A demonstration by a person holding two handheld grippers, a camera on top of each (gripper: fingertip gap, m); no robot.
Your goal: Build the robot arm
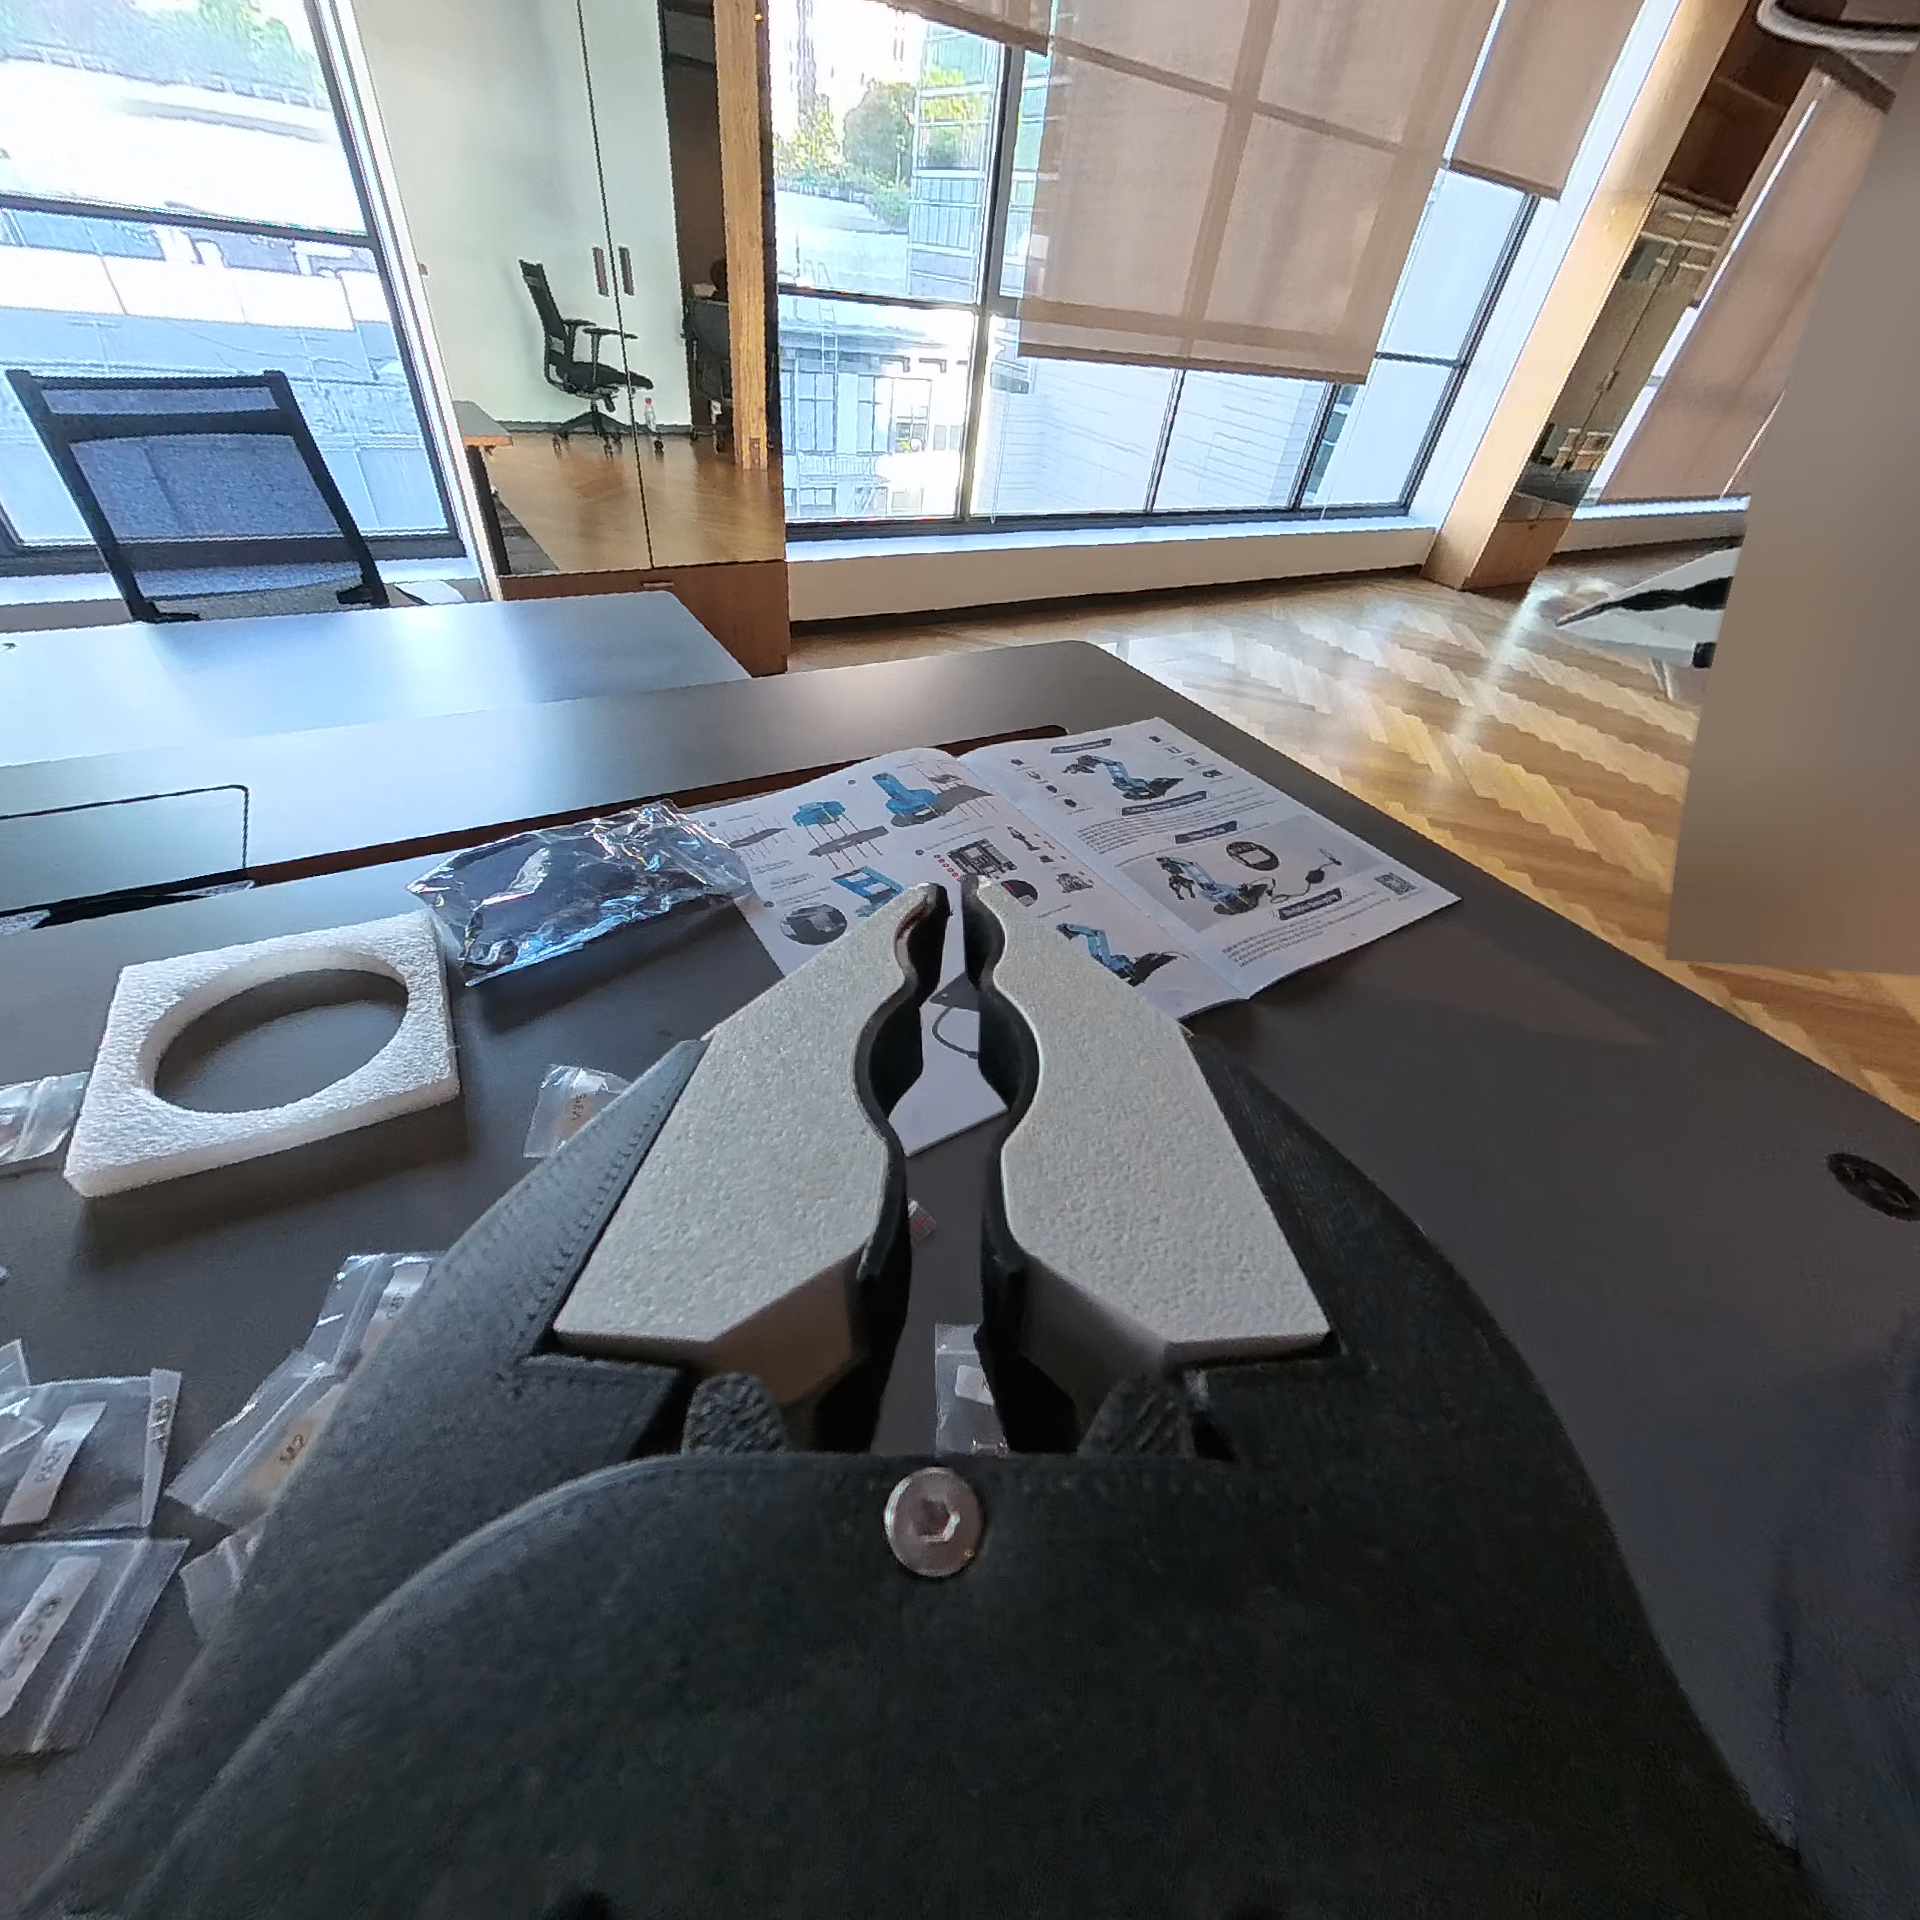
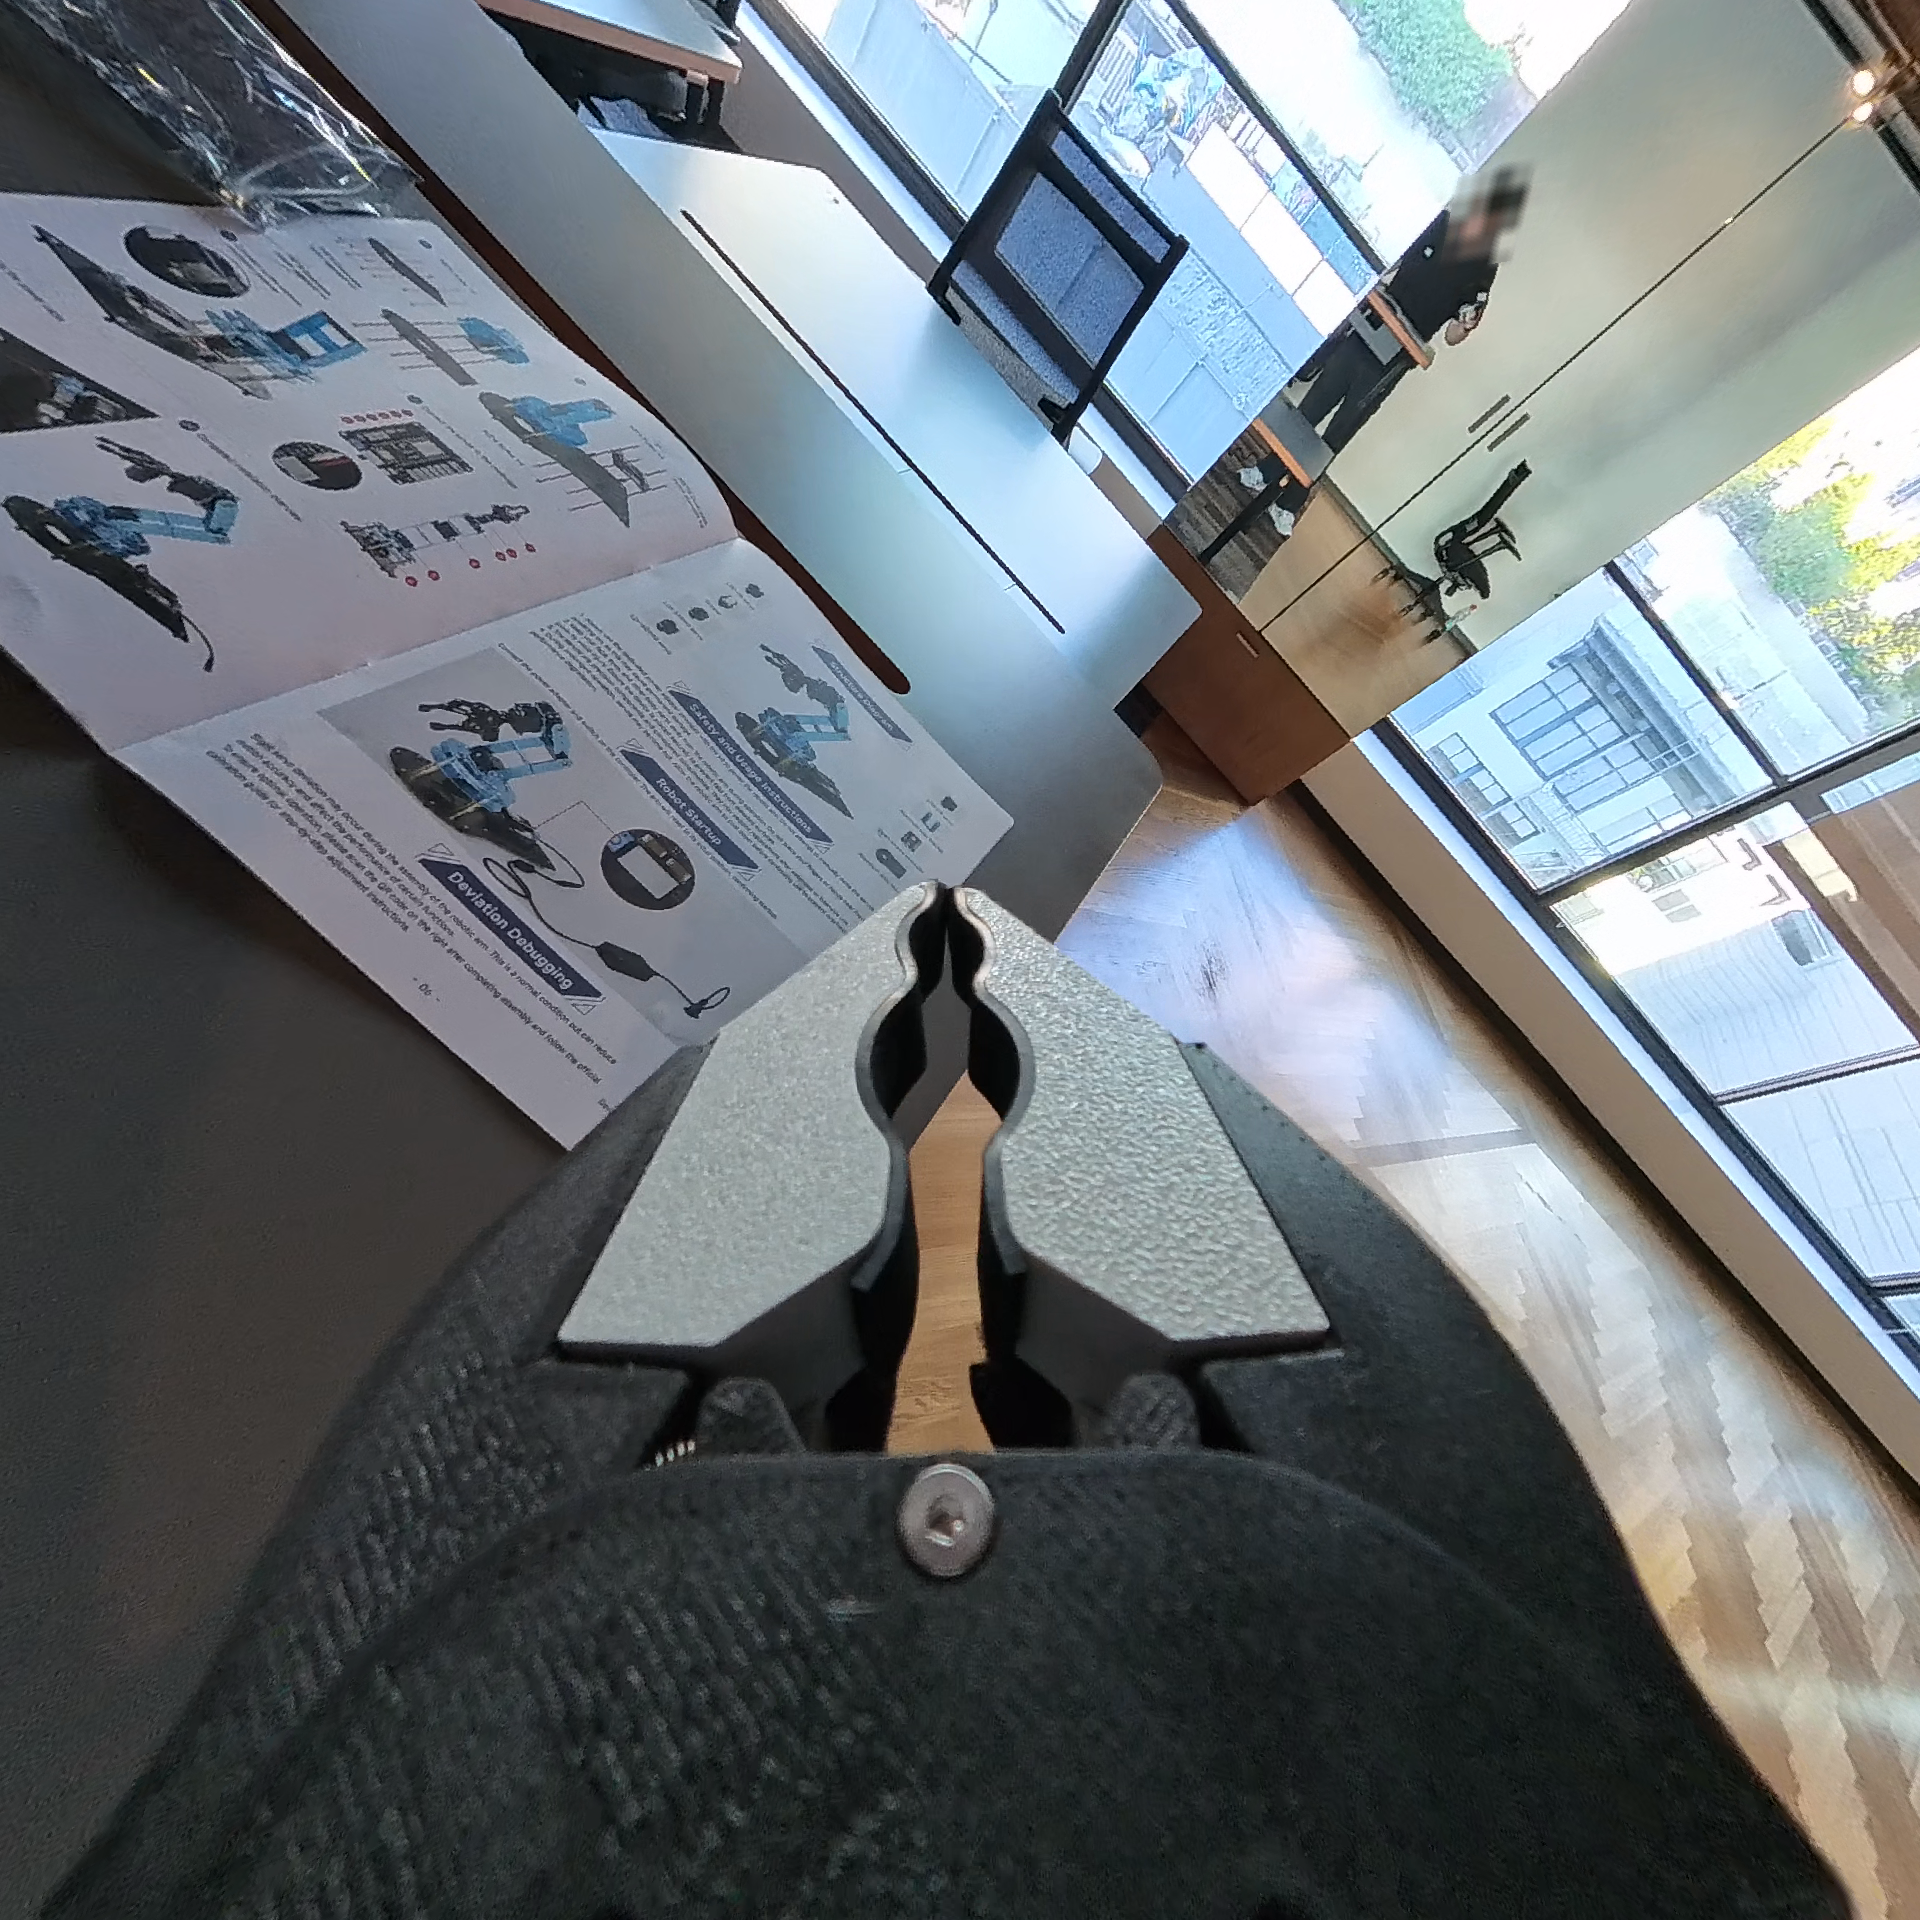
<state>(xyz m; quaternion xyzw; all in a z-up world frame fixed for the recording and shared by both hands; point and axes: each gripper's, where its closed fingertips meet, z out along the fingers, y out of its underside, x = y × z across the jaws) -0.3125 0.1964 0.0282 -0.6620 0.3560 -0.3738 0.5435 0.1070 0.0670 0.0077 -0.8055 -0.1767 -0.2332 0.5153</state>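
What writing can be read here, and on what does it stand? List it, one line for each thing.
I will not copy out the wording; these are the things that bear it.
Open booklet: printed headings, captions and a page number, beside pictures of a blue robot arm.
Small plastic bags: white labels with short codes, partly blurred.
Crumpled dark bag: no writing visible.
White foam frame: none.

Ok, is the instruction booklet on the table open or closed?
Open. The booklet lies spread flat on the dark table, two illustrated pages showing either side of a centre fold.
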